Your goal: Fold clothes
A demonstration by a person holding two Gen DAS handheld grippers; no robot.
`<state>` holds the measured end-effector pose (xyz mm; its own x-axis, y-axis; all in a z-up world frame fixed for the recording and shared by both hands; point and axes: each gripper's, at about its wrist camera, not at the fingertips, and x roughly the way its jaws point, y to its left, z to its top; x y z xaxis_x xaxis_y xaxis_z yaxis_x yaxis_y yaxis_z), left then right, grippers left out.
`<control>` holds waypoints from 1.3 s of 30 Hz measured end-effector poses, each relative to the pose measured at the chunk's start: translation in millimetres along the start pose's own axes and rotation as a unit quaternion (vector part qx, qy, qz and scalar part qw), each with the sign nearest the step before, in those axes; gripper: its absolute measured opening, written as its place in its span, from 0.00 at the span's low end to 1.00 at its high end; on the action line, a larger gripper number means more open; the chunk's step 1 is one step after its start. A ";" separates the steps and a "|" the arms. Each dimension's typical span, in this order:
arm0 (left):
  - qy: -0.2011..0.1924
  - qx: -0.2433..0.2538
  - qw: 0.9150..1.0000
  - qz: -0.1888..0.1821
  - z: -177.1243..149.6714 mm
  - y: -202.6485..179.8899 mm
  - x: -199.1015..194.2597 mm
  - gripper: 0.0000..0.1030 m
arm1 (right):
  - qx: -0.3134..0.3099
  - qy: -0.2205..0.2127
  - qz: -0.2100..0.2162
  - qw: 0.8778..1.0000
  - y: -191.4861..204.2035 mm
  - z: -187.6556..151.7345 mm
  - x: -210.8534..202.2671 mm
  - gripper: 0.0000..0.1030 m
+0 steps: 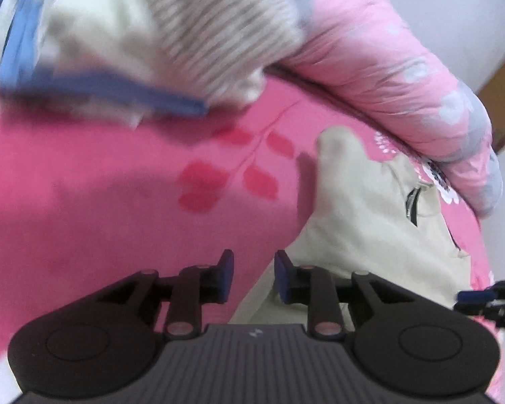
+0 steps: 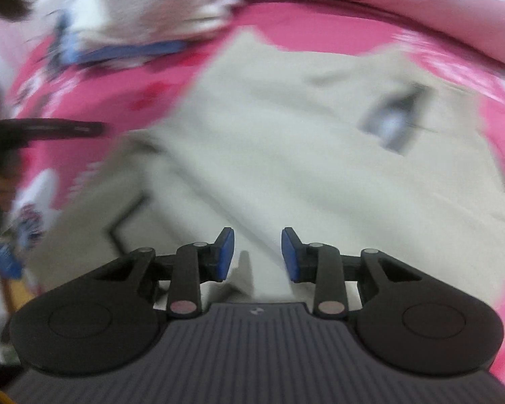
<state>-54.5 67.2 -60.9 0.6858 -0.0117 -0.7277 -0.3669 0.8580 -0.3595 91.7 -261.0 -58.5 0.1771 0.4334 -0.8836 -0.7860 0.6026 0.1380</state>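
Across the pink bed sheet (image 1: 84, 185) lay beige trousers (image 2: 286, 141), lower right in the left view; both grippers, left (image 1: 253, 274) and right (image 2: 257, 256), hovered with jaws parted, empty. Best pinch an edge squarely.

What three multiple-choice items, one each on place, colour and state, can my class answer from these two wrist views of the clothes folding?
1. The beige garment lies on
A. a pink sheet
B. a wooden floor
C. a chair

2. The leaf print on the pink sheet is
A. green
B. red
C. black

3. The right tool is
A. shut on cloth
B. out of view
C. open

Answers: 1 A, pink shows round the garment's edges; 2 B, red leaves on a thin stem; 3 C, a gap separates its blue pads.
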 end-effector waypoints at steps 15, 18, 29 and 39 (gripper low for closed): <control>0.079 0.213 0.974 -0.001 -36.8 -127.8 83.6 0.28 | 0.194 -0.062 -0.079 0.976 -152.5 -62.9 -27.0 0.29; 0.083 0.222 0.971 0.016 -42.7 -132.8 81.0 0.28 | 0.182 -0.077 -0.068 0.978 -164.1 -61.8 -28.6 0.29; 0.060 0.217 0.973 0.051 -52.5 -143.9 80.9 0.36 | 0.013 -0.039 -0.044 0.998 -145.5 -76.5 20.3 0.29; 0.041 0.178 0.983 0.028 -55.2 -137.2 76.0 0.53 | -0.100 -0.123 0.010 0.987 -55.1 39.5 11.2 0.27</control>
<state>13.3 -79.7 -99.2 0.6128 0.0124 -0.7901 -0.1498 0.9836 -0.1007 160.4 -262.9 -58.3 0.2789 0.6086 -0.7429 -0.8878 0.4584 0.0422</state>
